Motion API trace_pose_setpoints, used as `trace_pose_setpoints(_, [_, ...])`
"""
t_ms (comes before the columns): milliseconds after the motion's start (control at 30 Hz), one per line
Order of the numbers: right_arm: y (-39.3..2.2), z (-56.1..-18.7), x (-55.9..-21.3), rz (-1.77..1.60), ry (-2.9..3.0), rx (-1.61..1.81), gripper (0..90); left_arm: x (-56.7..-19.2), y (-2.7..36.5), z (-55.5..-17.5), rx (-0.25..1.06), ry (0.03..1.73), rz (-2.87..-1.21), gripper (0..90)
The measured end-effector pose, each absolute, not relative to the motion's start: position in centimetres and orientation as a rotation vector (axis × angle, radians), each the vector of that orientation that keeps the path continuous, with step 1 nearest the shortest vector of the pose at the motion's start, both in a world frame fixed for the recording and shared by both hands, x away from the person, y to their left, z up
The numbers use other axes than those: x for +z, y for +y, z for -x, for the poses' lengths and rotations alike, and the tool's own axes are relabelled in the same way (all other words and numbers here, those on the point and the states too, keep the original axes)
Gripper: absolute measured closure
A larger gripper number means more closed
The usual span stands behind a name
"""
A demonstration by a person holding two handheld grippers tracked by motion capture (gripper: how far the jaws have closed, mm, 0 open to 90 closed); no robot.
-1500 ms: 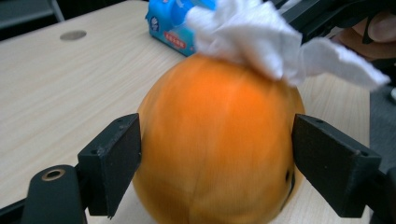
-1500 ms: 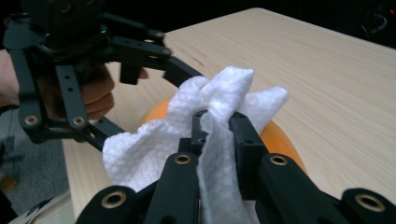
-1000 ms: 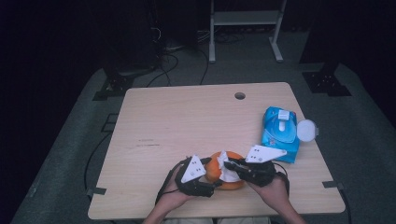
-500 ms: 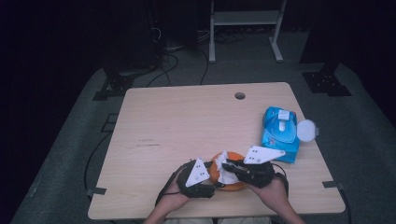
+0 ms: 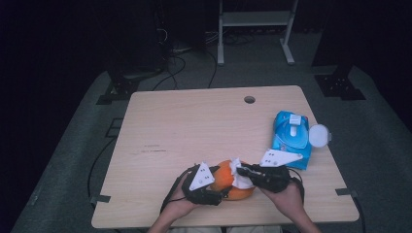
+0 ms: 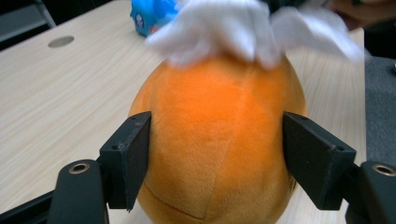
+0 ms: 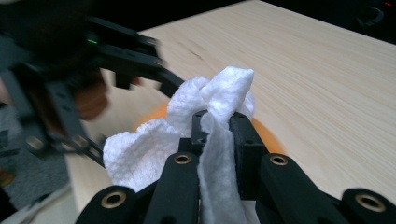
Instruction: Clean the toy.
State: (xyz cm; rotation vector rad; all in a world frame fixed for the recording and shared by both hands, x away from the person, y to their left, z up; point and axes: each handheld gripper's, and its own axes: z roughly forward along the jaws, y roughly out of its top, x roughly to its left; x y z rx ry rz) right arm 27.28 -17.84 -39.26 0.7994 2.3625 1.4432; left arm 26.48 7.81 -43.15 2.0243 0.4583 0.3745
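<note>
Low at centre frame, the left gripper (image 5: 221,190) clamps the orange plush (image 6: 217,140) while the right gripper (image 7: 219,122) pinches a wipe (image 7: 212,105), apparently mid-wipe; next, rub across.

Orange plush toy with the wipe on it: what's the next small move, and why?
Probably a short stroke of the white wipe across the top of the orange plush toy. The left hand-held gripper has its jaws against the toy's two sides, bracing it on the table, and the right hand-held gripper is shut on the wipe, which already lies on the toy's top.
</note>
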Motion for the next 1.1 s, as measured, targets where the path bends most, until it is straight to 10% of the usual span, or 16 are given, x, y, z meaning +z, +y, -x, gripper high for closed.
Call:
trace_pose_setpoints(333, [-19.1,-27.4,-40.1,-0.86,2.413,1.482,80.6,-43.0,6.7,-27.2,0.351,0.526,-2.032,9.3])
trace_pose_setpoints(600, [-18.6,-28.0,-39.7,-0.867,2.371,1.529,80.7,-42.3,6.3,-26.7,0.65,0.454,-1.996,33.6])
trace_pose_setpoints(800, [-17.5,-28.4,-41.0,-0.863,2.402,1.547,80.7,-42.4,7.9,-28.1,0.345,0.627,-1.928,14.2])
trace_pose_setpoints(1100, [-19.9,-28.6,-41.7,-0.956,2.374,1.451,80.7,-43.3,9.2,-27.8,0.341,0.622,-1.949,24.6])
